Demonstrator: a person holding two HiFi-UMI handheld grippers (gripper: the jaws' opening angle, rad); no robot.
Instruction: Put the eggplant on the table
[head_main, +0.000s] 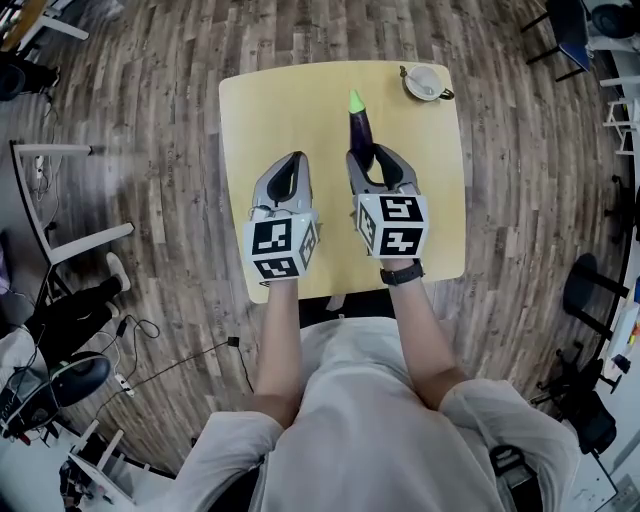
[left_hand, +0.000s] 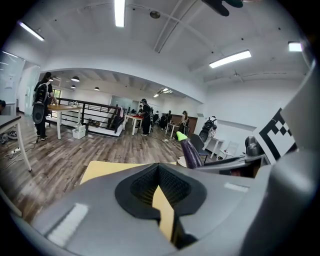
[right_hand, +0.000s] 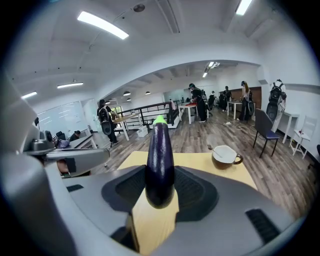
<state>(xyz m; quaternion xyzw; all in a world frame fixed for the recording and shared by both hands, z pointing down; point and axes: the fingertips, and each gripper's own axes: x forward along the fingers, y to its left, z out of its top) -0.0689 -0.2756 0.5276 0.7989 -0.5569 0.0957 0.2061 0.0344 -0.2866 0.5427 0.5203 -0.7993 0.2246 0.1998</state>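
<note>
One cup holds a spoon; right gripper clamps eggplant.

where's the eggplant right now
The eggplant is clamped in the right tool, right of centre in the head view, over the yellow table, green tip pointing toward the far edge; the cup sits at the far right corner.

Even, bright light came from long white ceiling strip lights; the pale yellow square tabletop showed only soft shadows. Fisheye distortion bent edges; corners were dark.
</note>
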